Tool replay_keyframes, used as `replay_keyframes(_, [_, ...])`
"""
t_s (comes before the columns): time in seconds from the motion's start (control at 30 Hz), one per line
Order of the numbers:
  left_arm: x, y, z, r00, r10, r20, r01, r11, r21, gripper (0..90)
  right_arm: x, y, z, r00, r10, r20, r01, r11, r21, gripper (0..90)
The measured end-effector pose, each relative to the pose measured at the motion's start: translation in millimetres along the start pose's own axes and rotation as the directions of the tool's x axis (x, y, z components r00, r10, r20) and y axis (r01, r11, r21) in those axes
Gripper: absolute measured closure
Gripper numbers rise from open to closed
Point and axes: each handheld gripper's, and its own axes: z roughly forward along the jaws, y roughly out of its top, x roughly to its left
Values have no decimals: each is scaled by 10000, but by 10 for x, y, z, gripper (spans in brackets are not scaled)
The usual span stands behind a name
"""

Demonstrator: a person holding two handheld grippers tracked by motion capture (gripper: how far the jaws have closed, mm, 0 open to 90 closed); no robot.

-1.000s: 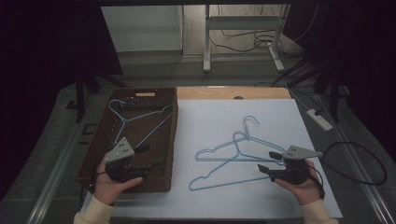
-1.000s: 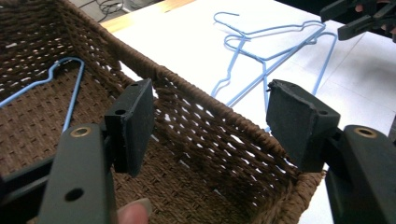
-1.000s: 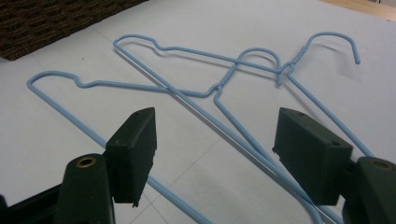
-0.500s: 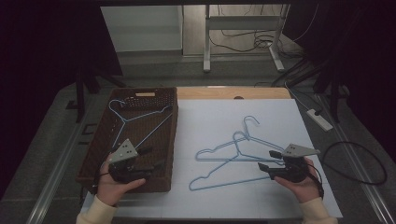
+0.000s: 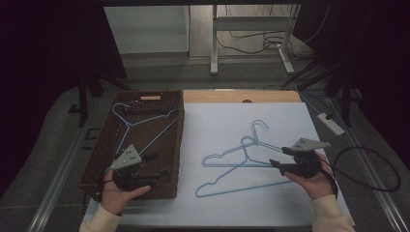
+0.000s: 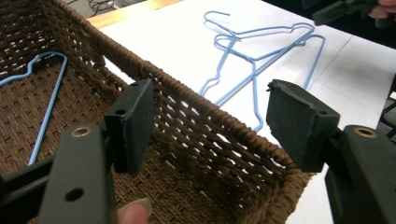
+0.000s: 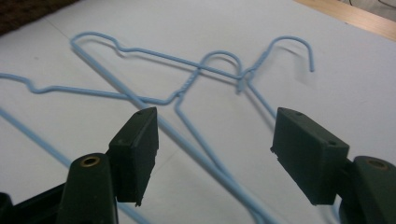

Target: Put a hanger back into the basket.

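Note:
Two light blue wire hangers [image 5: 241,155] lie overlapping on the white table top [image 5: 217,125], hooks pointing away from me. In the right gripper view these hangers [image 7: 187,86] cross just beyond the jaws. My right gripper [image 5: 278,157] hovers open at their right ends, with nothing between its jaws [image 7: 215,149]. A third blue hanger [image 5: 140,123] lies in the brown wicker basket [image 5: 181,125] on the left. My left gripper [image 5: 159,163] stands open over the basket's near right corner [image 6: 210,121], above the woven rim [image 6: 196,88], holding nothing.
A white power strip [image 5: 331,123] lies past the table's right edge, and a black cable [image 5: 377,169] loops from the right gripper. A wooden strip [image 5: 241,95] runs along the far table edge. Metal desk legs [image 5: 213,43] stand behind.
My right gripper has lifted a little above the hangers' right ends. The left gripper stays over the basket corner, and the hangers have not moved.

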Motion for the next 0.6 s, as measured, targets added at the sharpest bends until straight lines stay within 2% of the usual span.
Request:
replay_keyframes(0.17, [2, -8, 24, 9999, -6, 105, 6, 10000, 60, 337, -148, 167, 166, 9996, -263, 58, 256, 9952, 945, 324])
replay_keyframes(0.33, [-22, 1, 54, 9999, 63, 139, -64, 9999, 106, 336, -287, 264, 426, 9989, -461, -109, 473, 9819, 1833, 325])
replay_keyframes(0.5, [-42, 12, 54, 9998, 112, 181, -114, 9999, 99, 337, -398, 304, 677, 9957, -919, -79, 905, 9571, 2753, 334])
replay_keyframes(0.6, [-48, 14, 57, 9997, 135, 223, -138, 9999, 105, 336, -446, 336, 792, 9921, -1236, -219, 1241, 9398, 3183, 385])
